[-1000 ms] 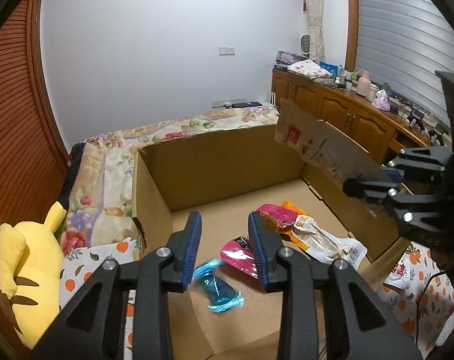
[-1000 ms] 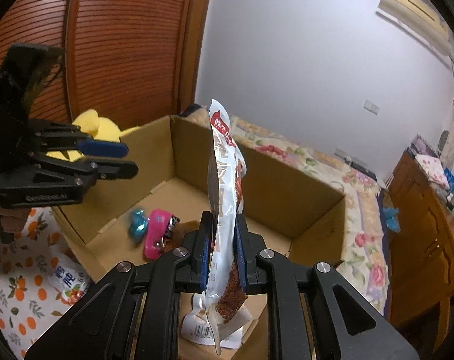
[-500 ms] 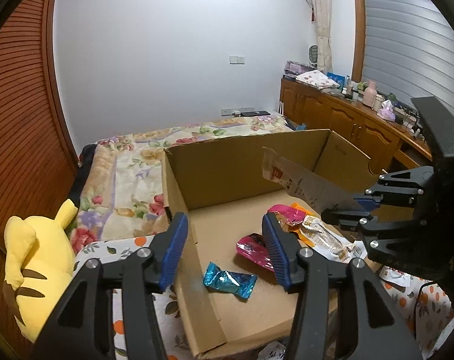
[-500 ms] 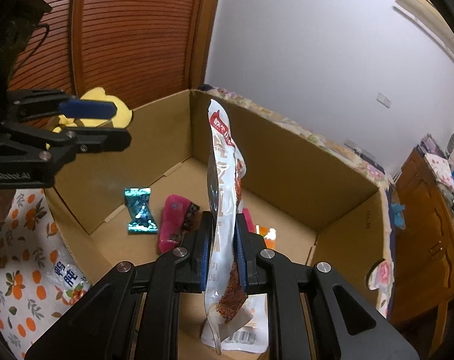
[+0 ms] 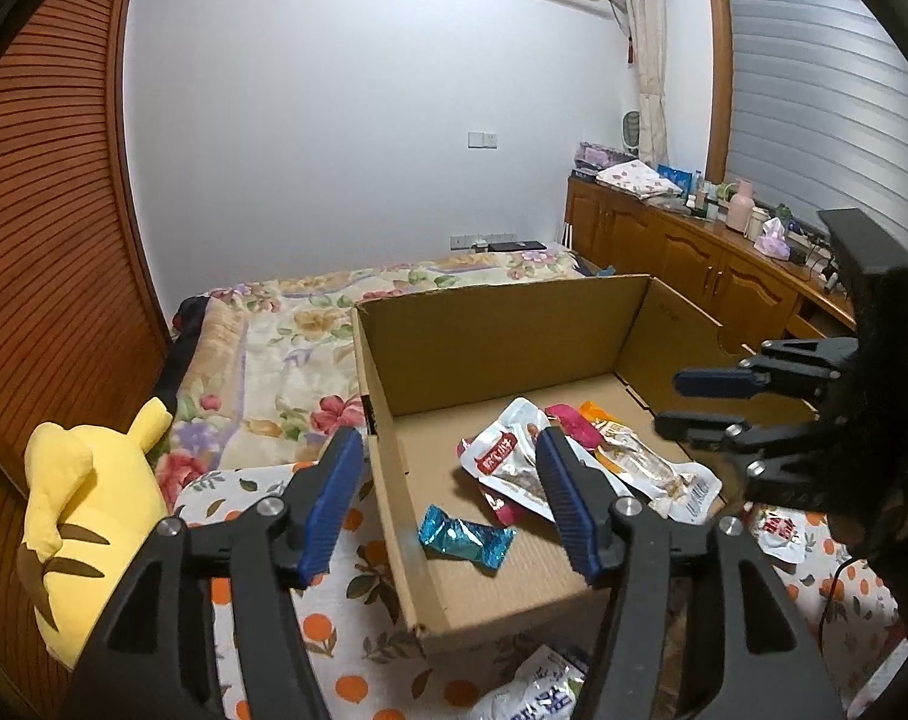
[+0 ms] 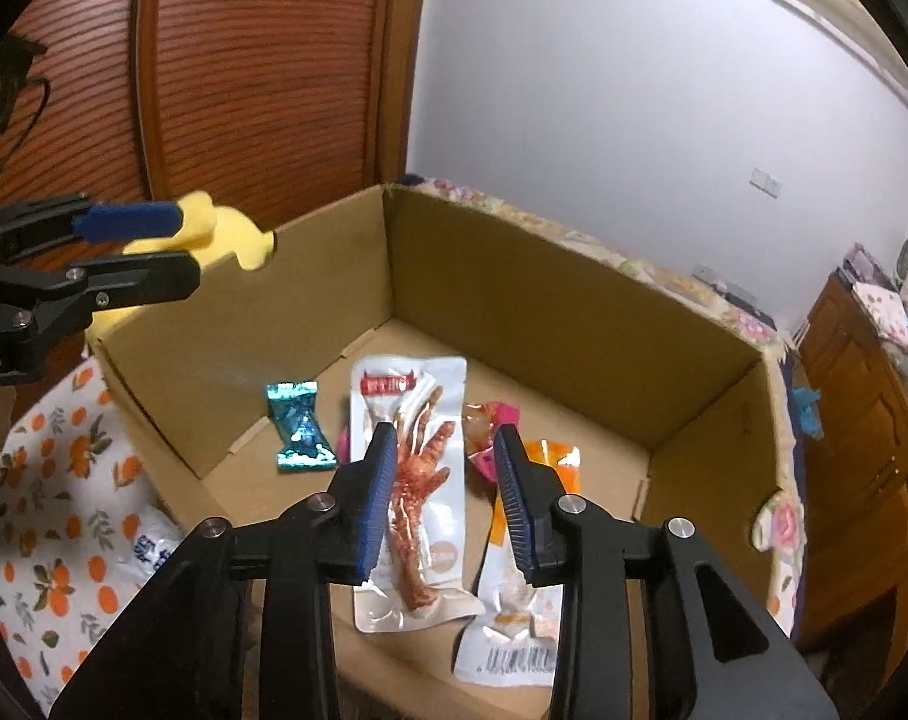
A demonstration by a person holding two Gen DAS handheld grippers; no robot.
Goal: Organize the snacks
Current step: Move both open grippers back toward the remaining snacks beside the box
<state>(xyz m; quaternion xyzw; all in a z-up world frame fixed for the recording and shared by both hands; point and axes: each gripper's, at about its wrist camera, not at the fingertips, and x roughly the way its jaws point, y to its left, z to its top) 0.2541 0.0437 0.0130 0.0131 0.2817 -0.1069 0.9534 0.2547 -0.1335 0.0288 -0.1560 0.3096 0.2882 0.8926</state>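
Chicken-foot packet (image 6: 412, 480) dropped flat into cardboard box (image 6: 514, 294), right gripper (image 6: 442, 492) fingers opening, empty, left gripper (image 5: 448, 498) fingers opening, empty, plush (image 5: 82, 516) clear only from left wrist.

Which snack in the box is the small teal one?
The twisted-end candy lying alone near the cardboard box's left wall; the other packets are white, pink or orange.

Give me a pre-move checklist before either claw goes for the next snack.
1. Chicken-foot packet released, lying flat in the box: ok.
2. Right claw empty, jaws opening above that packet: ok.
3. Left claw empty, jaws opening, teal candy on the box floor below it: ok.
4. The two claws apart from each other: ok.
5. Snacks left outside: white packets on the orange-print cloth: not ok.
6. How many remain outside: cannot tell.
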